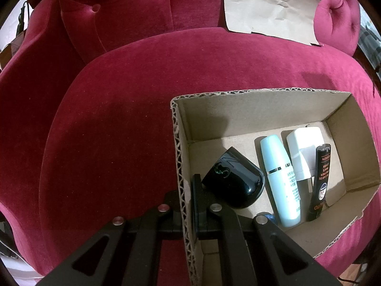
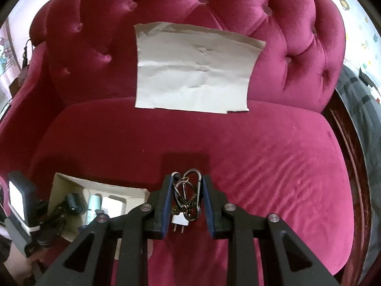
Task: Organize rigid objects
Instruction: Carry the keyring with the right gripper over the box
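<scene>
An open cardboard box (image 1: 352,143) sits on the red velvet seat. It holds a black glossy case (image 1: 235,181), a pale blue bottle (image 1: 278,171), a white bottle (image 1: 302,147) and a black tube (image 1: 320,178). My left gripper (image 1: 187,190) is shut on the box's left wall (image 1: 179,166), one finger inside, one outside. My right gripper (image 2: 187,197) is shut on a keyring (image 2: 190,190) with a carabiner, rings and a small white tag, held above the seat. The box also shows in the right wrist view (image 2: 71,183), low left.
A creased sheet of brown paper (image 2: 195,71) leans against the tufted backrest; it also shows in the left wrist view (image 1: 271,7). The red seat cushion (image 2: 262,147) spreads right of the box. A dark wooden chair edge (image 2: 345,143) lies at the right.
</scene>
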The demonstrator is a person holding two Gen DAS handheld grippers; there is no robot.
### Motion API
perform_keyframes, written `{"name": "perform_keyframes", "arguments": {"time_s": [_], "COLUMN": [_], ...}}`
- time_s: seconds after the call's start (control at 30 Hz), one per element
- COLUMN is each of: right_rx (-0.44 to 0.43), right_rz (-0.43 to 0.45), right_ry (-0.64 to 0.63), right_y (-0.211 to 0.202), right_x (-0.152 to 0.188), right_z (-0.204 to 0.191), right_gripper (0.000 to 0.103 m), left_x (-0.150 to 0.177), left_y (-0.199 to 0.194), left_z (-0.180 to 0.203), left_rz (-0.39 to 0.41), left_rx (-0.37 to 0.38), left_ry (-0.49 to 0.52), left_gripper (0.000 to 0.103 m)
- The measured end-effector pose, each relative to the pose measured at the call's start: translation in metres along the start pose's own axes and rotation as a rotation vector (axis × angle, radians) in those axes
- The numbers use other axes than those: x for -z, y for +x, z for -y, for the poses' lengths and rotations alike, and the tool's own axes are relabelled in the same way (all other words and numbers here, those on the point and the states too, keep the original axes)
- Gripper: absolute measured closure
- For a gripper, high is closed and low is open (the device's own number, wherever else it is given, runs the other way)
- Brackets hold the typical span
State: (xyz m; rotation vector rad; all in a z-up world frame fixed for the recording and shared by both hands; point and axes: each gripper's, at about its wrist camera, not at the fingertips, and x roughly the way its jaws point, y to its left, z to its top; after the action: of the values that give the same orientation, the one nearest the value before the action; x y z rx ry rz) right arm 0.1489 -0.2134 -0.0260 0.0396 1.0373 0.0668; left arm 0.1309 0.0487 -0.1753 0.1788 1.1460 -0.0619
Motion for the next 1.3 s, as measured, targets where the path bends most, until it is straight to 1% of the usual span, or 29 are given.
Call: {"name": "perform_keyframes", "arguments": {"time_s": [0.1, 0.37, 0.77, 1.03, 1.3], "right_rx": [-0.014, -0.065, -0.145, -0.165, -0.158], "right_rz": [0.005, 0.007, -0.023, -0.045, -0.063], "right_ry": [-0.018, -0.07, -0.138, -0.139, -0.148], "right_y": [-0.008, -0.017, -0.01, 0.003, 0.017], "right_x": [-0.003, 0.003, 0.015, 0.026, 0.04], "right_z": [-0.009, -0.037, -0.085, -0.103, -0.113], "right_gripper": [0.078, 0.078, 0.078, 0.078, 0.078], "left_x": [0.0, -0.001, -0.001, -0.001, -0.001], "left_y": [0.0, 0.0, 0.0, -0.001, -0.001], "left_z": [0.0, 0.0, 0.0, 0.0, 0.0], "left_rz": [-0.001, -0.001, -0.001, 0.0, 0.0], "left_rx": [0.0, -0.002, -0.001, -0.001, -0.001], "left_ry": [-0.002, -0.004, -0.004, -0.003, -0.002], "left_gripper": [0.099, 0.099, 0.099, 0.099, 0.099]}}
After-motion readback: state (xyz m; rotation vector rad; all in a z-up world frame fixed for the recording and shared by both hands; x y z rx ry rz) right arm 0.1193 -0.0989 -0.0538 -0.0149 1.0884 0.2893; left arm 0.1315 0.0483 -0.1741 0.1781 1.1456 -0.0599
